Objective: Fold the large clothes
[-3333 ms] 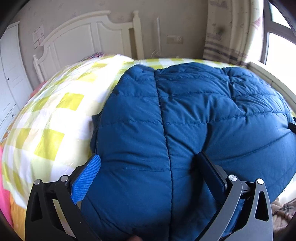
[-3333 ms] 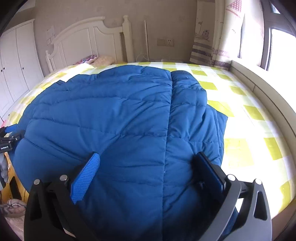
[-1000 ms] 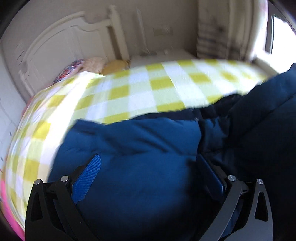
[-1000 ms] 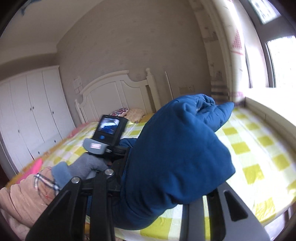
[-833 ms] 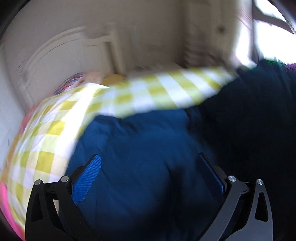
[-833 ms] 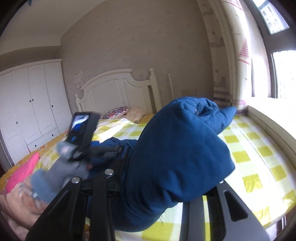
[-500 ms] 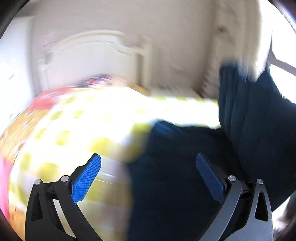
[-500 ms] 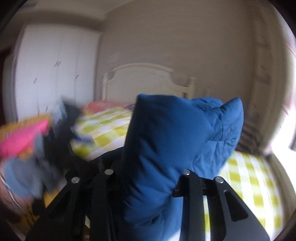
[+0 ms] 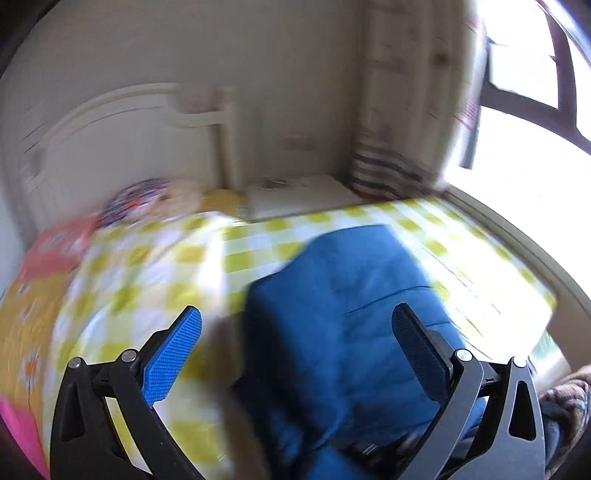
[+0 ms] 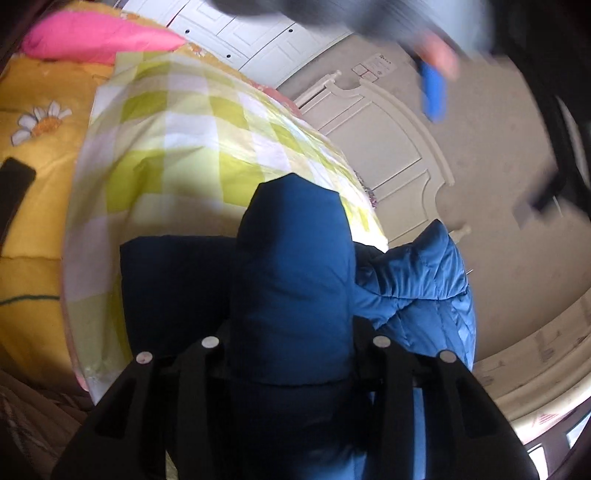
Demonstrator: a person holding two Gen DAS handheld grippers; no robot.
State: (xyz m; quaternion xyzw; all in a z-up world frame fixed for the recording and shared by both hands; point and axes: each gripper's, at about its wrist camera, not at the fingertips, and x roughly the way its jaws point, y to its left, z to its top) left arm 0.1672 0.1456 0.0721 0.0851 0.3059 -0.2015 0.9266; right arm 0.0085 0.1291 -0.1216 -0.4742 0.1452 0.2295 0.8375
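A puffy blue down jacket [image 9: 351, 295] lies folded in a thick block on the yellow-checked bed cover [image 9: 147, 280]. My left gripper [image 9: 295, 347] hovers above its near edge, open wide, with nothing pinched between the blue pads [image 9: 173, 354]. In the right wrist view, a fat fold of the jacket [image 10: 291, 277] bulges up between the fingers of my right gripper [image 10: 291, 332] and hides the pads. Those jaws are opening, with the fold still filling the gap. A blurred blue pad [image 10: 432, 96] of the left gripper passes at the top.
The white headboard [image 9: 129, 147] and pillows [image 9: 147, 192] are at the far end, a bright window [image 9: 535, 147] and striped curtain [image 9: 388, 173] on the right. A pink pillow [image 10: 96, 40], a yellow flowered blanket [image 10: 33, 147] and white wardrobe doors [image 10: 258, 33] flank the bed.
My right gripper has rolled hard over and swung down across the bed with the jacket fold. The left gripper has lifted and pulled back from the jacket, which now lies doubled over.
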